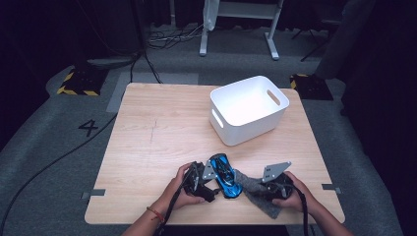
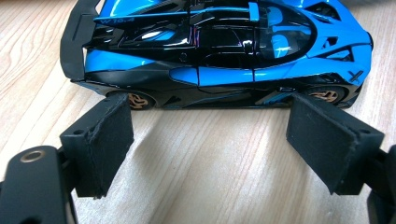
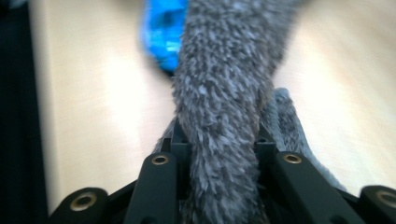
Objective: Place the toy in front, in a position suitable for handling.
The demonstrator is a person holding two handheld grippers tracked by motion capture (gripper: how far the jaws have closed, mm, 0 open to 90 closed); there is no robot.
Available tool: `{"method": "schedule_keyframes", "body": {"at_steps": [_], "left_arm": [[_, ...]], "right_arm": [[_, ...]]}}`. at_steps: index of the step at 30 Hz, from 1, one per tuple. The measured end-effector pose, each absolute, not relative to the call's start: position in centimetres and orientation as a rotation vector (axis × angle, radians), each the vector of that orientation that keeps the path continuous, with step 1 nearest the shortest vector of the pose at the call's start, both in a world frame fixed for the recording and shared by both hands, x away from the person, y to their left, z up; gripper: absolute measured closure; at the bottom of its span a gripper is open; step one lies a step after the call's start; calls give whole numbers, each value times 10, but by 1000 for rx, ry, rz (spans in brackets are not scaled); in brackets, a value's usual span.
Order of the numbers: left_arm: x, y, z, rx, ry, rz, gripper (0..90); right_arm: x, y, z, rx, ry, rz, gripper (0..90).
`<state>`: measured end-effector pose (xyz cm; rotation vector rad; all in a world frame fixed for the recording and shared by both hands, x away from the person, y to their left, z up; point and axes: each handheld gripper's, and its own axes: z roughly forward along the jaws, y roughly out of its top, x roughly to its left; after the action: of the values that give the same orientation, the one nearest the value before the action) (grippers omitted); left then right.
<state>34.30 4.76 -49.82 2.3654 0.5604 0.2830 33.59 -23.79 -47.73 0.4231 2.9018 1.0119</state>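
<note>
Fingers point(image 3: 219, 140) pinch one grey cloth point(image 3: 224, 70) beside one blue car point(image 2: 219, 51).

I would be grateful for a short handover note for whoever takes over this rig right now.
Left gripper: open, jaws just short of the blue toy car, not touching it.
Right gripper: shut on the grey cloth, which reaches to the car.
Car sits on the table near the front edge; the white bin stands farther back, nothing visible inside.
Done: cloth gripped.
Left: probably wiping the car, maybe binning it.
</note>
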Motion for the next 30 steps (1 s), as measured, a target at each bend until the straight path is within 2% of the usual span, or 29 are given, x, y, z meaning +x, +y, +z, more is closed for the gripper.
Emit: {"method": "schedule_keyframes", "body": {"at_steps": [11, 15, 23, 30], "left_arm": [[344, 48, -501, 2340, 576, 249, 147], [345, 47, -501, 2339, 578, 243, 145], [350, 46, -502, 2339, 623, 202, 106], [352, 44, -503, 2337, 636, 205, 89]], "right_arm": [[307, -201, -480, 79, 2959, 1105, 727], [305, -186, -479, 94, 2903, 1020, 725], [312, -205, -479, 196, 2856, 986, 717], [333, -237, -482, 389, 2787, 998, 709]]}}
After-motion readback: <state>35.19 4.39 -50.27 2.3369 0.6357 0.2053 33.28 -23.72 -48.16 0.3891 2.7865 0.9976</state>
